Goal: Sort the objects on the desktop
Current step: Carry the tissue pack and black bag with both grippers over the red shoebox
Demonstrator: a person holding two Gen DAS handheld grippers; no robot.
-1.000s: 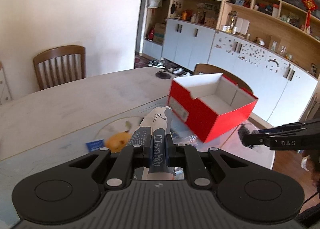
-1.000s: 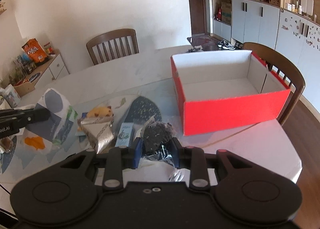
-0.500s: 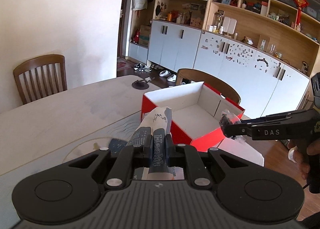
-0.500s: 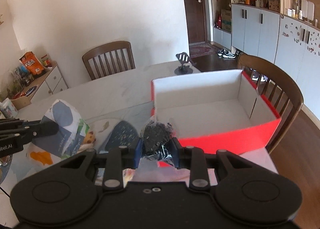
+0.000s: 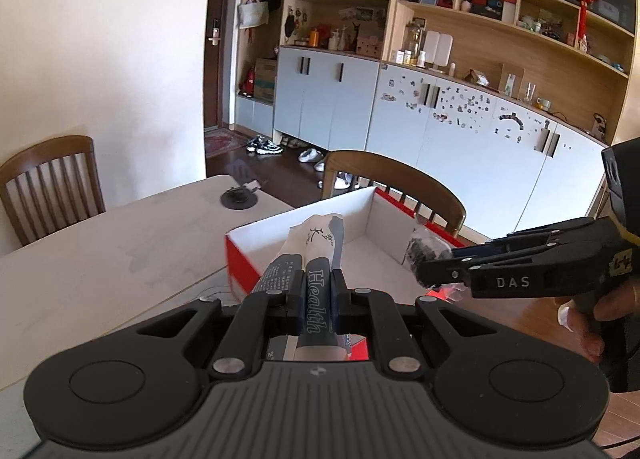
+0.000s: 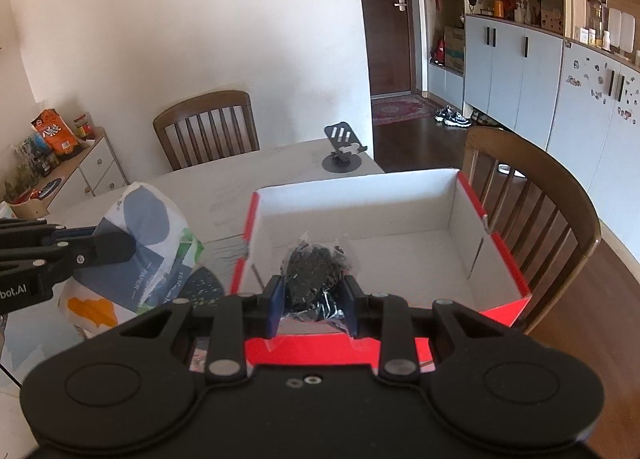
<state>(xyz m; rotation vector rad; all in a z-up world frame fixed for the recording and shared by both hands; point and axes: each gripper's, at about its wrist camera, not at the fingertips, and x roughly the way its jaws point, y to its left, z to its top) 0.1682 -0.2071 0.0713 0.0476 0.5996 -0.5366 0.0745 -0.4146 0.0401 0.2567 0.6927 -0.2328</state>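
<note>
My left gripper (image 5: 318, 283) is shut on a white and blue tissue pack (image 5: 316, 243) printed "Health", which pokes out over the near left wall of the red box (image 5: 236, 259). In the right wrist view the same pack (image 6: 148, 235) hangs left of the red box (image 6: 504, 259), pinched by the left gripper (image 6: 128, 247). My right gripper (image 6: 314, 293) is shut on a clear bag of black bits (image 6: 314, 271), held above the box's white floor just past the near wall. From the left wrist view, the right gripper (image 5: 424, 273) and its bag (image 5: 428, 251) are over the box's right side.
A black phone stand (image 6: 344, 157) sits on the pale table (image 5: 100, 259) beyond the box. Wooden chairs (image 6: 532, 195) stand behind the box and at the far side (image 6: 208, 127). A dark patterned item (image 6: 204, 287) lies left of the box. A hand (image 5: 600, 323) grips the right tool.
Both grippers have carried their loads from the cluttered part of the table toward the red box. The bag now hangs over the box's inside and the tissue pack reaches its left wall.
</note>
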